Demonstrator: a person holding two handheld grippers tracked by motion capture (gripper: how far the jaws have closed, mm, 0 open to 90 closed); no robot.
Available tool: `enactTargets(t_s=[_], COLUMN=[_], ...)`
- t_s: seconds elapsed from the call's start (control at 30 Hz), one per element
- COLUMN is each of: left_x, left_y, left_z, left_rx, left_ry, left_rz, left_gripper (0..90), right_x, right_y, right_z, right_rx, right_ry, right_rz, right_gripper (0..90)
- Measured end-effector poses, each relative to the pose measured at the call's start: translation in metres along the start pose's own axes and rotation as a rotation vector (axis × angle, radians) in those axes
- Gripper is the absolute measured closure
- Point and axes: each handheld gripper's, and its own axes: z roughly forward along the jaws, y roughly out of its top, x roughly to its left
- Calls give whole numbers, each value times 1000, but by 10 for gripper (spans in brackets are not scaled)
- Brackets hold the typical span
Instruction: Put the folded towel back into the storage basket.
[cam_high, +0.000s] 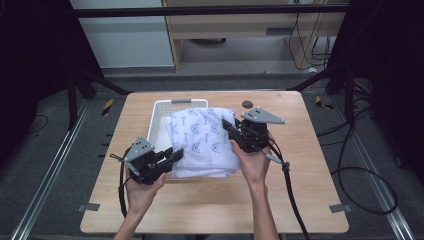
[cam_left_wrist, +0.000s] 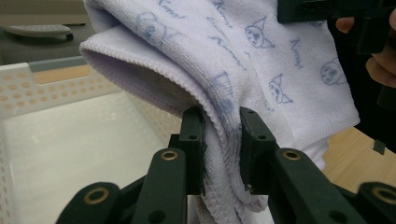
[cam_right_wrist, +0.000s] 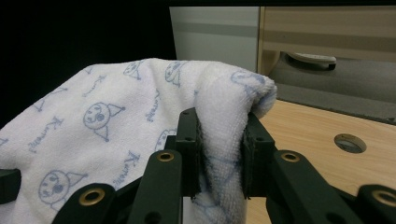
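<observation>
A folded white towel (cam_high: 202, 140) printed with blue cat faces hangs between both grippers, over the near part of a white perforated basket (cam_high: 161, 116). My left gripper (cam_high: 175, 155) pinches the towel's near left edge, and the left gripper view has the thick folded hem (cam_left_wrist: 222, 140) squeezed between its jaws. My right gripper (cam_high: 229, 129) is shut on the far right edge; its own view shows a bunched fold of the towel (cam_right_wrist: 222, 126) clamped between the pads. A hand holds each gripper from below.
The basket (cam_left_wrist: 46, 88) stands on a light wooden table (cam_high: 310, 165) left of centre, its inside bare in the left gripper view. A round hole (cam_high: 247, 104) lies in the tabletop near the far edge. Cables (cam_high: 290, 190) trail off the right gripper.
</observation>
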Motion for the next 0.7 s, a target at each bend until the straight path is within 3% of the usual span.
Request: enactTargets(t_s=[0.7], left_x=[40], left_y=[10], left_z=[-6], left_rx=[-24], left_ry=[76], left_rz=[-37], left_gripper=[731], right_x=[18], right_y=[19], right_z=[47], right_rx=[-8], right_ry=[10], right_rz=[-18], right_gripper=[730])
